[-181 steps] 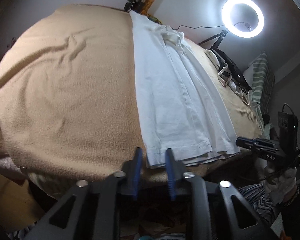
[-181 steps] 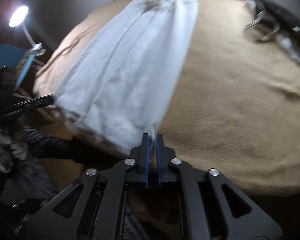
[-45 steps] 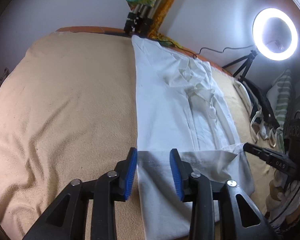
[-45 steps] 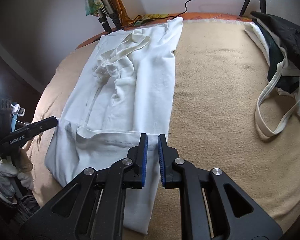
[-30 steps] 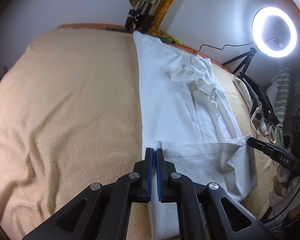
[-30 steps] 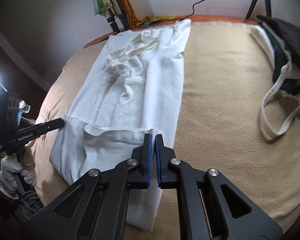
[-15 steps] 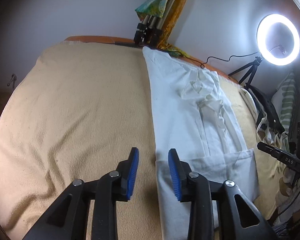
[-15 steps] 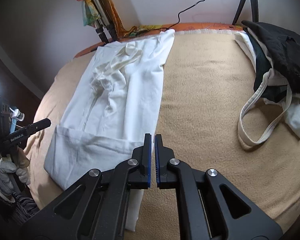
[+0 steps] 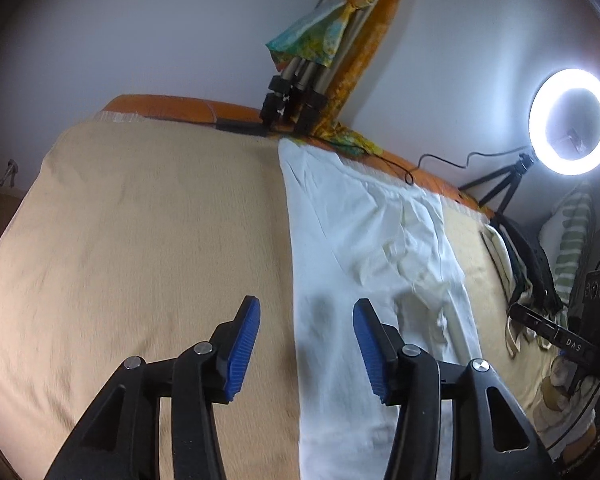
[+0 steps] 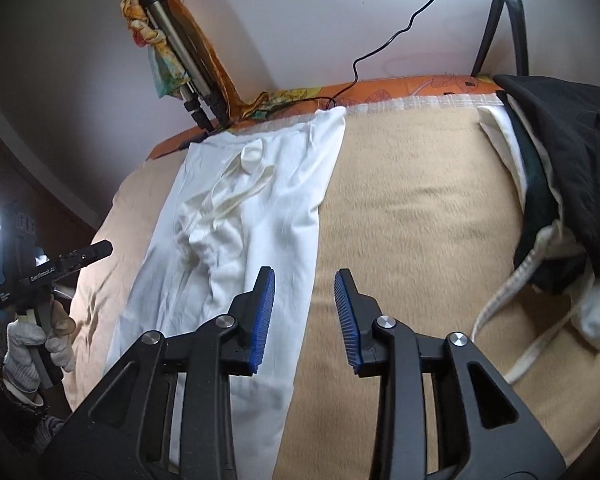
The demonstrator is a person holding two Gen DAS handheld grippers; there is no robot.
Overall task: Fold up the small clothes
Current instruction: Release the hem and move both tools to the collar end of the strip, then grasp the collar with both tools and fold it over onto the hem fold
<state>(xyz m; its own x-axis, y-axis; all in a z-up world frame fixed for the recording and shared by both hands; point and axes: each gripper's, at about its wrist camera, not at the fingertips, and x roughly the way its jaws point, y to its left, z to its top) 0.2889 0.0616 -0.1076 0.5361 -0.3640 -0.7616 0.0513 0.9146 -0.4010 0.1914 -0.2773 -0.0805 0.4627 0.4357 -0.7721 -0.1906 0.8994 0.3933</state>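
Observation:
A white garment (image 9: 364, 264) lies flat in a long strip on a tan blanket (image 9: 140, 240), running from near me to the far edge; it also shows in the right wrist view (image 10: 252, 216). Cream straps bunch on its middle (image 10: 236, 188). My left gripper (image 9: 306, 344) is open and empty, hovering over the garment's left edge. My right gripper (image 10: 305, 312) is open and empty over the garment's right edge. Each gripper shows in the other's view: the right one (image 9: 556, 336) and the left one (image 10: 56, 268).
A pile of black and white clothes with a cream strap (image 10: 556, 184) lies at the right of the blanket (image 10: 420, 200). A ring light on a tripod (image 9: 572, 120) stands at the right. A folded tripod wrapped in coloured cloth (image 9: 312, 60) leans at the far edge.
Both grippers have opened wide and moved forward along the garment toward its far end. The folded-up lower hem has dropped out of view beneath the grippers.

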